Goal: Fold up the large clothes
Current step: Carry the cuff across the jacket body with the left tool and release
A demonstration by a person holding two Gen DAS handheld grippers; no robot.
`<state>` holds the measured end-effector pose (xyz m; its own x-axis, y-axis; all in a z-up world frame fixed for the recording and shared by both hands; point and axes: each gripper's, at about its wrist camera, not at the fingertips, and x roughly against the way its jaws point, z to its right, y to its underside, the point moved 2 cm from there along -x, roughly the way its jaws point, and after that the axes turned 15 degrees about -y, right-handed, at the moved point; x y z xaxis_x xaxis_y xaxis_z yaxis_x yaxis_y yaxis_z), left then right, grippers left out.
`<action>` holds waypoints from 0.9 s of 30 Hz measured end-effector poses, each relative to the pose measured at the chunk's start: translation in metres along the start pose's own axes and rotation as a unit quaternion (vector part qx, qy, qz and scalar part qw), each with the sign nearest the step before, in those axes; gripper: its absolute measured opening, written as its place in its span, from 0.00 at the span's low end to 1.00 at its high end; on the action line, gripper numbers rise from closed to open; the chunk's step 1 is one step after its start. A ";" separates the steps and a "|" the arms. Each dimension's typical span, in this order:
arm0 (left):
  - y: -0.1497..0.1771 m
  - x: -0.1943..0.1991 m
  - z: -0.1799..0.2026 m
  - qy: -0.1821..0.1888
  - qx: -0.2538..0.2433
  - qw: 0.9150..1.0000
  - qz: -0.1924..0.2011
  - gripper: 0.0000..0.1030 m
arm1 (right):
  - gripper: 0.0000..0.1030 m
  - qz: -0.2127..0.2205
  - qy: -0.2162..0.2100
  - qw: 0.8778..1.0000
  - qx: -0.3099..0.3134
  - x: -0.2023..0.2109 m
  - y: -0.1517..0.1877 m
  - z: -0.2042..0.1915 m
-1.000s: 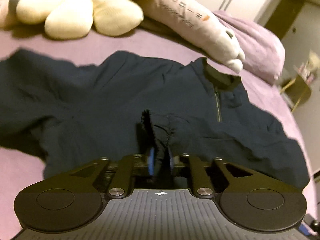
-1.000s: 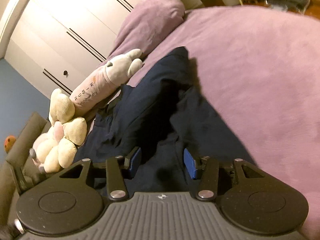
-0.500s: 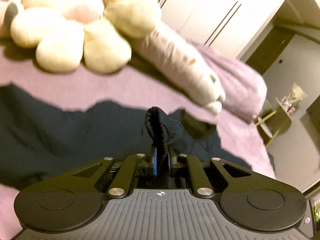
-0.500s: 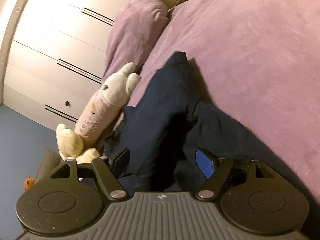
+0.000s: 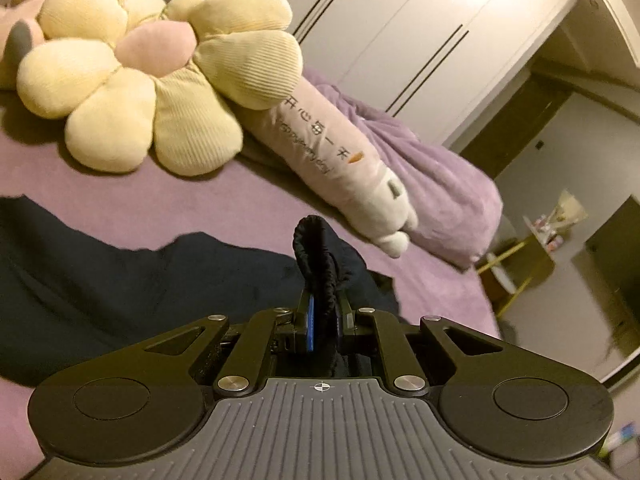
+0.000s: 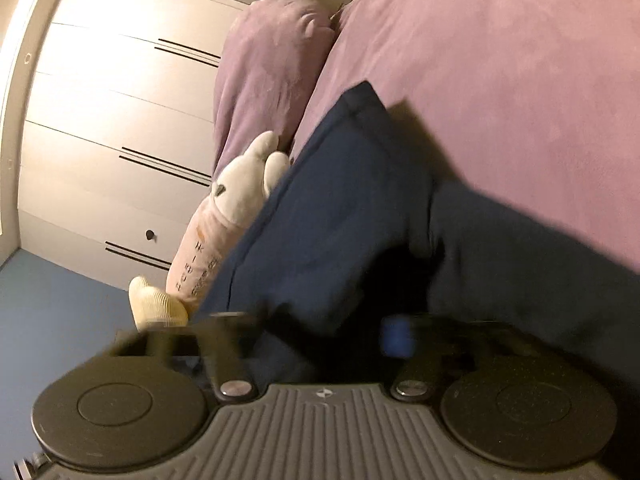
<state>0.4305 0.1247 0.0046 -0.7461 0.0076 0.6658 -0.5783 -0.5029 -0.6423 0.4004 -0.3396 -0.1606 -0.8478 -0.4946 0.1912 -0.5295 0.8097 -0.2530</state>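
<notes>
- The left tongs (image 5: 323, 314) are pressed together on a gathered, elastic-looking edge of the navy garment (image 5: 120, 280); the pinched bunch (image 5: 318, 248) sticks up straight ahead of their tips.
- The rest of the navy garment lies on the purple bed (image 5: 140, 196), spreading ahead and to the left of the left tongs.
- Beyond it, a flower-shaped cushion (image 5: 160, 76) sits far ahead to the left, touching a long plush toy (image 5: 340, 168) that lies against a purple pillow (image 5: 440, 184).
- The right tongs (image 6: 320, 334) are spread wide, blurred, with the navy garment's cloth filling the gap between the fingers; whether it touches the pads cannot be told.
- White wardrobe doors (image 6: 120, 140) stand to their left.
</notes>
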 end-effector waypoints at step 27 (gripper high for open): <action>0.084 -0.115 0.014 -0.133 -0.166 0.976 0.041 0.16 | 0.28 -0.032 0.180 0.910 0.371 0.008 0.032 -0.065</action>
<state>0.4725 0.0697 -0.1209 -0.7085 -0.2674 0.6531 -0.6280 -0.1833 -0.7563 0.3781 -0.2973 -0.1060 -0.8202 -0.2894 0.4935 -0.5655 0.2797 -0.7759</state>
